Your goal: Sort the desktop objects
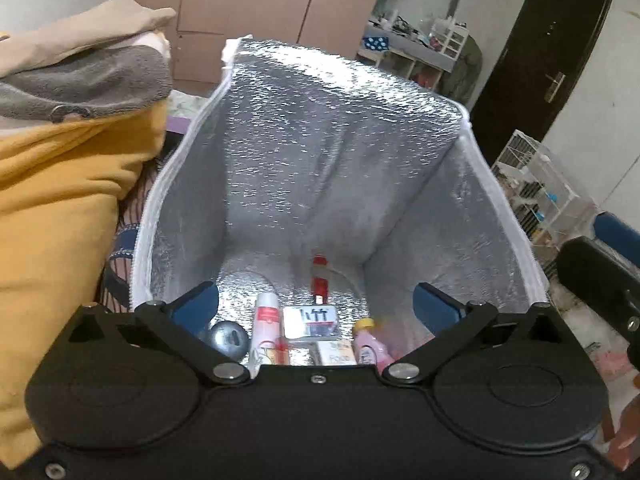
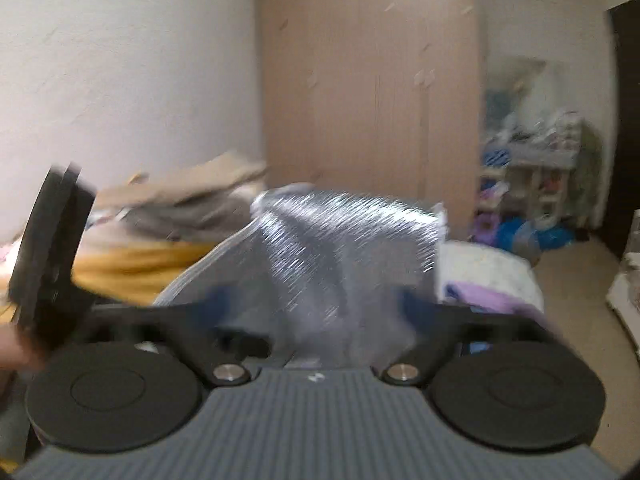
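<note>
A silver foil-lined bag [image 1: 340, 140] stands open under my left gripper [image 1: 318, 304], whose blue fingertips [image 1: 204, 300] are spread wide with nothing between them. On the bag's floor lie a red stick [image 1: 320, 280], a white box with black characters [image 1: 311, 322], a white tube with a red label [image 1: 266, 328], a silver ball [image 1: 228, 338], a pink bottle with a yellow cap [image 1: 368, 344] and a small pale box [image 1: 336, 354]. The right wrist view is blurred. There my right gripper [image 2: 316, 304] is open and empty in front of the foil bag [image 2: 340, 240].
A pile of yellow and grey cloth [image 1: 60, 184] presses against the bag's left side. A wooden wardrobe [image 2: 368, 88] stands behind, with a dark door [image 1: 540, 60], a white wire cage [image 1: 540, 192] and a cluttered desk [image 1: 420, 44] to the right. A black gripper body [image 2: 48, 256] is at the left edge.
</note>
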Demonstrator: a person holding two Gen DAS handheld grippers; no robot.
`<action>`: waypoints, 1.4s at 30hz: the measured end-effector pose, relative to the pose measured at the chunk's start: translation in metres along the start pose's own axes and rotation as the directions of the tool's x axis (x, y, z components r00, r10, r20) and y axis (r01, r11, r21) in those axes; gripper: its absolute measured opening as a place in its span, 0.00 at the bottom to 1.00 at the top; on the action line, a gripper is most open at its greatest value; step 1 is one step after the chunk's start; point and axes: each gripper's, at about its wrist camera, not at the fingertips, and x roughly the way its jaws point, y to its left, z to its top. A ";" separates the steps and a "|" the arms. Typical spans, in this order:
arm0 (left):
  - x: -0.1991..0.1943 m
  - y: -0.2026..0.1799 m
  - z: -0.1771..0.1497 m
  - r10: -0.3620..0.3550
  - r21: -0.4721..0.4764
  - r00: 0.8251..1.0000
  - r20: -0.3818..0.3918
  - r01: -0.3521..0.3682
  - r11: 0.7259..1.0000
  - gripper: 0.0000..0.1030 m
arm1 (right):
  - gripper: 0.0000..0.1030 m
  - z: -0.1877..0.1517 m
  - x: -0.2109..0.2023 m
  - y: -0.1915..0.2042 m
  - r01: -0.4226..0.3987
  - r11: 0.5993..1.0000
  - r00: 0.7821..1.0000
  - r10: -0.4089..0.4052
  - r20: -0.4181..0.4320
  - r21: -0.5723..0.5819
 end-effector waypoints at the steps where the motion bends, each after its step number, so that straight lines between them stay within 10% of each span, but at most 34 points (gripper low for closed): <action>1: 0.001 0.003 -0.001 -0.003 -0.001 1.000 0.005 0.003 1.000 1.00 | 1.00 -0.003 0.001 -0.001 -0.005 1.000 1.000 0.005 -0.002 -0.013; 13: -0.054 0.003 -0.031 0.020 0.059 0.989 0.150 -0.030 0.998 1.00 | 1.00 -0.027 -0.058 -0.007 -0.032 0.997 0.992 0.023 0.125 0.069; 30: -0.112 -0.004 -0.124 0.006 0.122 0.990 0.141 -0.024 0.992 1.00 | 1.00 -0.070 -0.112 0.006 -0.007 0.991 1.000 0.006 0.011 0.132; 42: -0.078 0.039 -0.202 0.037 0.046 0.998 0.057 -0.040 0.998 1.00 | 1.00 -0.141 -0.104 0.017 0.030 0.985 0.993 -0.010 -0.115 0.172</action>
